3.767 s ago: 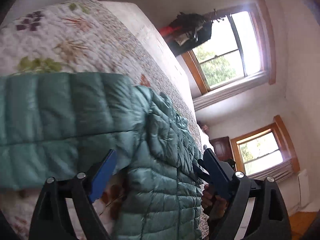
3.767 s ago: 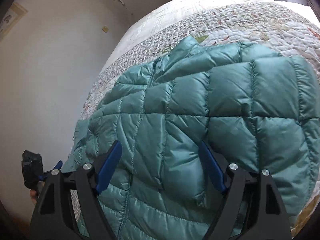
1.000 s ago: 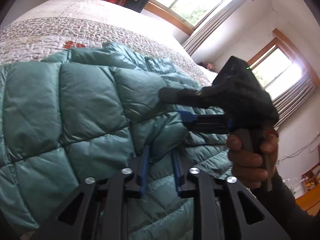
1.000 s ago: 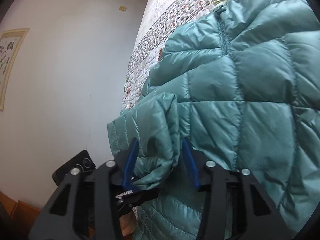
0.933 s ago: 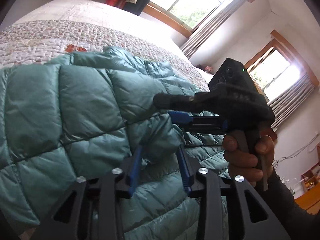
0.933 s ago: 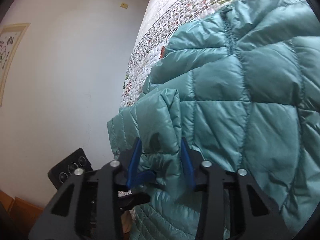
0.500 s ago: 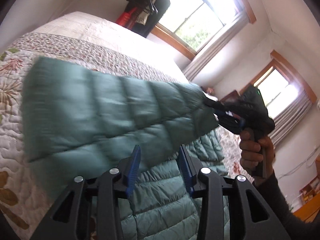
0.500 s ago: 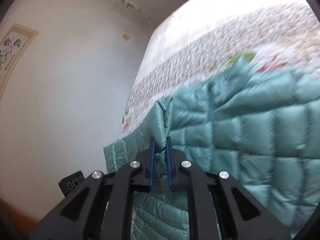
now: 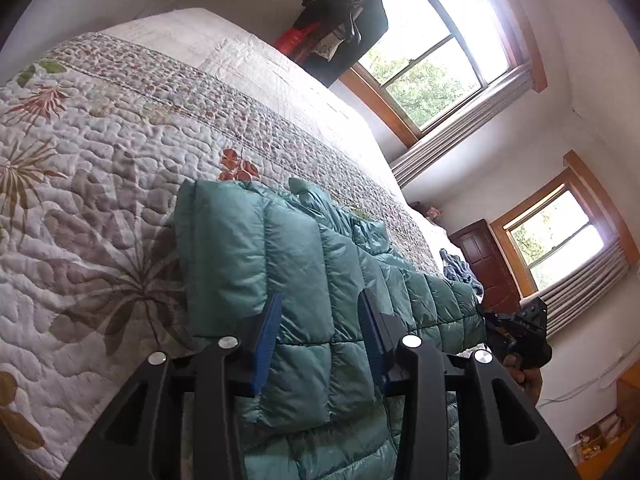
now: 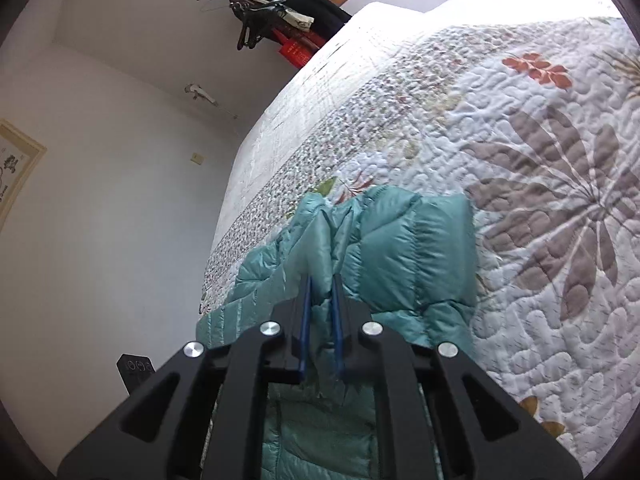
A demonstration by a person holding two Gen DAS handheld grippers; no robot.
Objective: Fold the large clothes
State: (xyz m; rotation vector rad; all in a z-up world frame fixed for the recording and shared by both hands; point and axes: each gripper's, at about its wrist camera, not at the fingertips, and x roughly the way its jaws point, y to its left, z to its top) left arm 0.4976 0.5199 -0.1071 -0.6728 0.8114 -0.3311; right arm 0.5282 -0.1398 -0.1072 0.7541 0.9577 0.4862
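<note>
One jacket, teal, quilted, lies folded over on the bed, which carries one floral quilt. Two grippers: the left gripper stands partly open, its blue fingers straddling a puffy panel of the jacket without pinching it; the right gripper is closed almost fully, clamping a thin fold of the jacket's edge. In the left wrist view, the right gripper appears at the jacket's far end, held by one hand. Two windows, wood-framed, with curtains. One bundle of dark clothes on hangers by the upper window. One framed picture on the white wall.
</note>
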